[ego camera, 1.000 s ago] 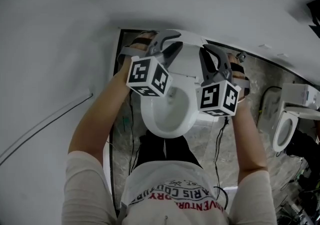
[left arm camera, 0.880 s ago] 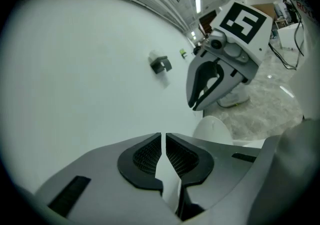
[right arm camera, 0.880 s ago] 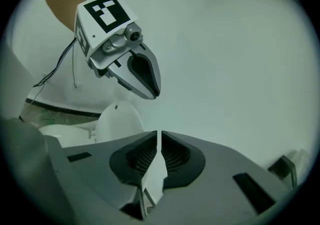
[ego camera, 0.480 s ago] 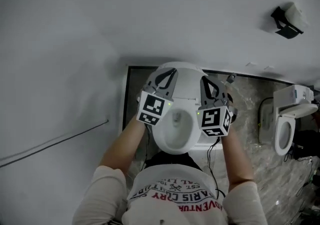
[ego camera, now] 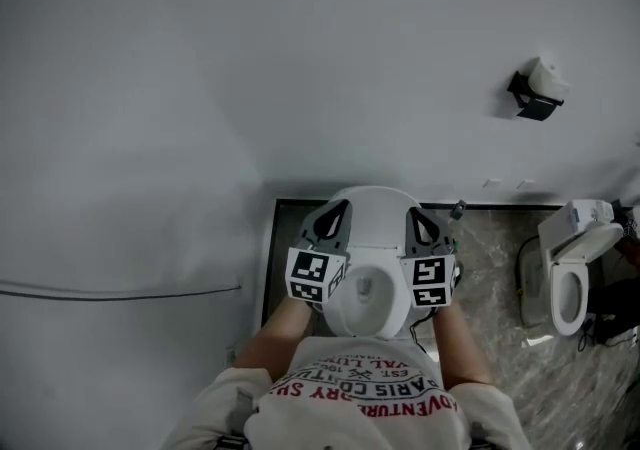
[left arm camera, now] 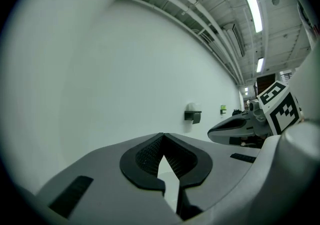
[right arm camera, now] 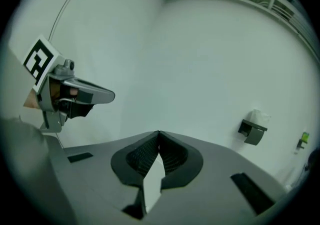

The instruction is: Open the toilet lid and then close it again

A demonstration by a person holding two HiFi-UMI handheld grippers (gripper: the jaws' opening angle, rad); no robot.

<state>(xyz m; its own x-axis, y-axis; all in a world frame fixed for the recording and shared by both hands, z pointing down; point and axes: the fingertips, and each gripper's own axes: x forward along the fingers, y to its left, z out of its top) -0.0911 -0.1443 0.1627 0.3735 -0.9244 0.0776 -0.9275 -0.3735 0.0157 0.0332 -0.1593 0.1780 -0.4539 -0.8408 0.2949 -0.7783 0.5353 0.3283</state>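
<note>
I count two toilets, the near toilet (ego camera: 375, 233) and the far toilet (ego camera: 570, 283), two grippers in my hands, the left gripper (ego camera: 336, 208) and the right gripper (ego camera: 416, 214), one paper holder (ego camera: 535, 93) on the wall, and one cable (ego camera: 120, 292) along it.

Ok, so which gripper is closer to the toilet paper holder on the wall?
Right. The right gripper hangs on the side of the toilet facing the toilet paper holder; the left gripper is beyond it, on the toilet's far side.
</note>
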